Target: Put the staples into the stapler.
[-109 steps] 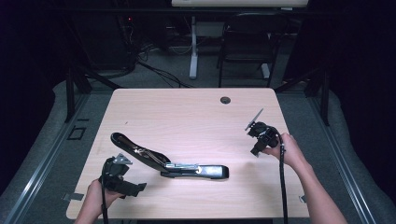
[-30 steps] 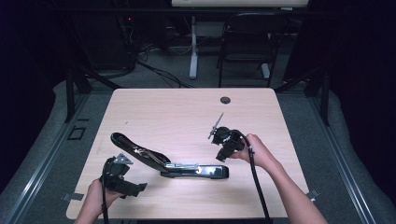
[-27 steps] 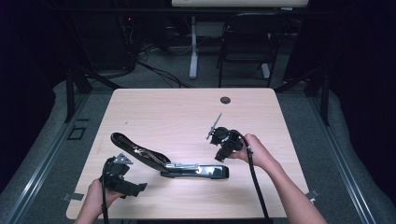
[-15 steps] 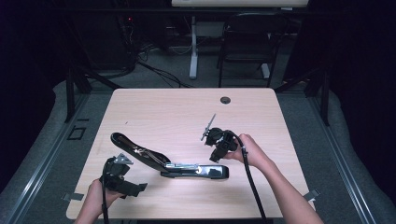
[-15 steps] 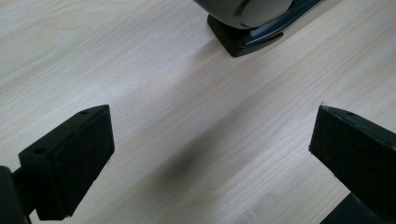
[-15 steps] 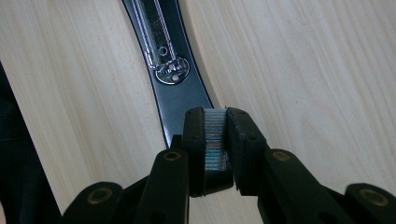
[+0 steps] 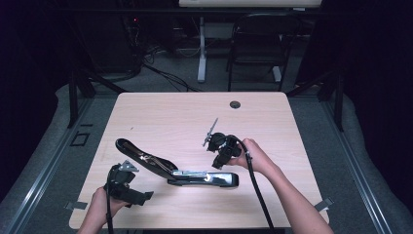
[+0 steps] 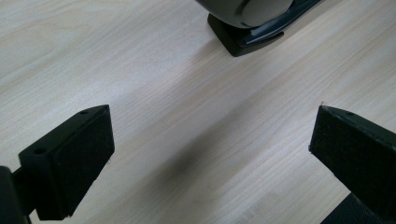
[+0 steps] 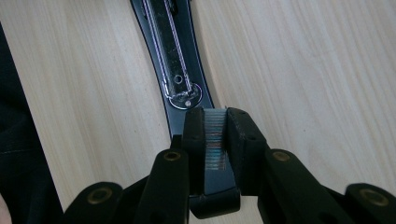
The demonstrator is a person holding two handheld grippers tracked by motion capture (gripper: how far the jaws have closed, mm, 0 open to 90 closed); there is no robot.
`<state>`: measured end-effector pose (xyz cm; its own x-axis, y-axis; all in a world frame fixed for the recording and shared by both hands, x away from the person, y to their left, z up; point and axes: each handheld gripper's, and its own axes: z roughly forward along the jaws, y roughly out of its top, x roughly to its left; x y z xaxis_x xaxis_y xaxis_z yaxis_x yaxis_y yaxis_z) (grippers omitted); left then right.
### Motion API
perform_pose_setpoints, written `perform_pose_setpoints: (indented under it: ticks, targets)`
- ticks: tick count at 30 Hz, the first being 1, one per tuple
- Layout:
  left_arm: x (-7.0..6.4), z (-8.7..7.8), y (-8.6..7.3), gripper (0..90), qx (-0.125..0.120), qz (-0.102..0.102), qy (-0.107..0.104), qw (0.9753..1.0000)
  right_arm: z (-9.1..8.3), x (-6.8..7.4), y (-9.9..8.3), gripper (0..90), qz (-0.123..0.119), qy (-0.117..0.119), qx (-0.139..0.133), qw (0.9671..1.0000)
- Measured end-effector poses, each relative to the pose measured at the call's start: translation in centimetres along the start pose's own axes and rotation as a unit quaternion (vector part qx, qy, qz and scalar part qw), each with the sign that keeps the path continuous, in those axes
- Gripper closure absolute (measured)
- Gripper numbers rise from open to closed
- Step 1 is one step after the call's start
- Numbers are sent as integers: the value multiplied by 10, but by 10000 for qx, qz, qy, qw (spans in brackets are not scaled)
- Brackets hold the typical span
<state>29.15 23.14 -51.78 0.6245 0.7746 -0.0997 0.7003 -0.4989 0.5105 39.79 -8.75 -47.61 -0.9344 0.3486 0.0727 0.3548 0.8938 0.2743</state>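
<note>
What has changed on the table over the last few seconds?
The right hand-held gripper, shut on a strip of staples, has moved from the table's right side leftward to the front end of the opened stapler. The stapler and the left hand-held gripper, open near the table's front edge, stayed put.

No readable text, label, brand, number or sign stands on the stapler [image 7: 195, 174], the staples [image 9: 215, 140] or the table [image 7: 160, 117].

High view overlooks the table [image 7: 160, 117]; gripper views sit close above it.
</note>
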Motion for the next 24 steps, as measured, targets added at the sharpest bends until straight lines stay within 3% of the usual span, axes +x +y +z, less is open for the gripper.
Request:
perform_pose_setpoints:
  ticks: [24]
  targets:
    - [0, 0, 0, 0, 10, 5, -37, 10000, 20, 13, 29, 785, -388, 249, -123, 9989]
